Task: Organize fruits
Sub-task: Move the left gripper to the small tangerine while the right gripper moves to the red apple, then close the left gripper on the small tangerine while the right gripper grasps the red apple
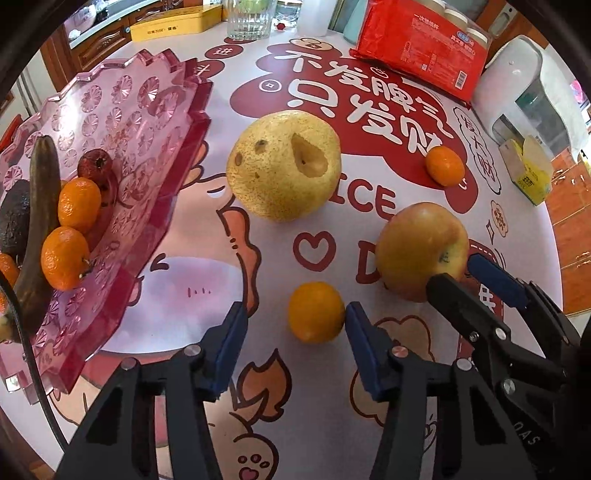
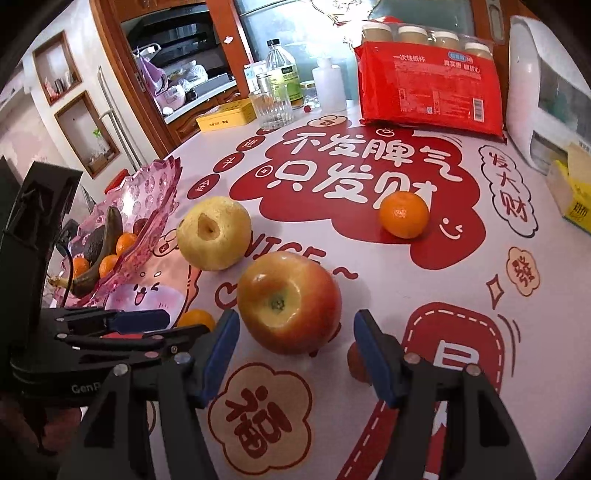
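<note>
A small tangerine (image 1: 316, 312) lies on the table between the blue pads of my left gripper (image 1: 295, 317), close to the right-hand pad and well clear of the other; this gripper is open. My right gripper (image 2: 297, 325) is open too, and its fingertips flank the near side of a red-yellow apple (image 2: 288, 299) without pressing it. A yellow pear (image 1: 282, 166) lies beyond, and another tangerine (image 2: 404, 214) farther right. The pink fruit tray (image 1: 147, 110) on the left holds a dark banana (image 1: 40, 221), an avocado, tangerines and a red fruit.
A small red fruit (image 2: 356, 363) peeks out behind my right gripper's right finger. At the table's far side stand a red packet (image 1: 421, 48), a glass (image 1: 251, 18), a white dispenser (image 1: 524, 92) and a yellow box (image 1: 528, 170). The two grippers work side by side.
</note>
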`<control>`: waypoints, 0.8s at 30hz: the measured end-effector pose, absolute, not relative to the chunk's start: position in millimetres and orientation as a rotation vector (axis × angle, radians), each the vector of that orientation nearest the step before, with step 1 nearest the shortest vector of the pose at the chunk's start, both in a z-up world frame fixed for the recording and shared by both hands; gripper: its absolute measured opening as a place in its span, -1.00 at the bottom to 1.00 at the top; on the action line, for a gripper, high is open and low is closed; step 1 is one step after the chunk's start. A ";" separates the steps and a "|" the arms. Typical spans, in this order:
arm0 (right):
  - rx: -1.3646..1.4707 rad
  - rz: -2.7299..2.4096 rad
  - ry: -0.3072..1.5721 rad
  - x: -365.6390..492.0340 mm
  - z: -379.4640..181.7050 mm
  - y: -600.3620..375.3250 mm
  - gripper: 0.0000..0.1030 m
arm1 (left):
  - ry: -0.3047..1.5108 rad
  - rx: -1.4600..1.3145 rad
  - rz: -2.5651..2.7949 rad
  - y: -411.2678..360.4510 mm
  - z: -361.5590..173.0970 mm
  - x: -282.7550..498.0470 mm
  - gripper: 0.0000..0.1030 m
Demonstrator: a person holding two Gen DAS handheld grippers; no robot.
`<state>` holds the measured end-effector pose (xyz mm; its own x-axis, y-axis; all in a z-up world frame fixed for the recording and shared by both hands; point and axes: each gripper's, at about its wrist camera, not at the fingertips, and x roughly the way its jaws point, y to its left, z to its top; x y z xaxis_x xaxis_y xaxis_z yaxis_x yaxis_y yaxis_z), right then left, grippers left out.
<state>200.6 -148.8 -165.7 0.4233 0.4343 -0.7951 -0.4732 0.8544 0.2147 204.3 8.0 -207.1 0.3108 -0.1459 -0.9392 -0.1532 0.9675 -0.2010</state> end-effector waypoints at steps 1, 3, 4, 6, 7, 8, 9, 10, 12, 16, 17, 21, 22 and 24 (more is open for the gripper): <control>-0.033 0.573 0.984 202.2 -167.2 -149.8 0.27 | 1.264 -0.275 0.001 7.2 -208.0 204.3 -0.05; -0.016 0.583 0.994 204.9 -170.4 -151.5 0.28 | 1.272 -0.301 -0.011 6.7 -209.7 205.8 -0.10; -0.001 0.588 0.997 206.5 -171.9 -153.0 0.28 | 1.274 -0.308 -0.011 6.9 -210.1 205.8 -0.13; 0.014 0.592 1.005 208.6 -174.8 -153.2 0.29 | 1.280 -0.313 -0.012 6.5 -212.1 207.0 -0.24; 0.017 0.596 1.010 209.7 -176.5 -152.2 0.29 | 1.283 -0.319 -0.012 6.8 -213.4 207.5 -0.29; 0.019 0.601 1.010 209.8 -177.5 -150.7 0.29 | 1.281 -0.323 -0.010 7.8 -213.7 207.7 -0.31; 0.021 0.606 1.010 210.4 -178.4 -149.6 0.29 | 1.280 -0.328 -0.011 9.4 -213.8 207.6 -0.33; 0.028 0.612 1.010 211.1 -179.3 -148.4 0.29 | 1.278 -0.337 -0.013 11.3 -214.1 207.4 -0.35; 0.040 0.617 1.006 211.7 -180.0 -147.1 0.30 | 1.272 -0.358 -0.015 14.7 -215.0 207.3 -0.35; 0.042 0.611 0.994 212.7 -181.2 -144.1 0.34 | 1.267 -0.373 -0.021 18.6 -214.5 206.8 -0.43; 0.044 0.610 0.993 213.4 -181.9 -143.7 0.35 | 1.268 -0.375 -0.017 19.6 -214.3 206.4 -0.43; 0.045 0.593 0.989 215.3 -183.6 -140.3 0.38 | 1.270 -0.380 -0.010 23.8 -211.2 204.2 -0.43; 0.048 0.587 0.989 216.2 -184.2 -139.1 0.38 | 1.266 -0.375 -0.006 24.7 -209.2 203.5 -0.44; 0.057 0.582 0.988 217.4 -184.7 -138.7 0.39 | 1.258 -0.374 0.000 27.2 -205.8 202.7 -0.44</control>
<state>217.4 -138.7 -184.7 0.4111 0.4877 -0.7702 -0.4374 0.8468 0.3027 202.7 27.2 -205.8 0.3156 -0.2035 -0.9268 -0.2030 0.9397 -0.2754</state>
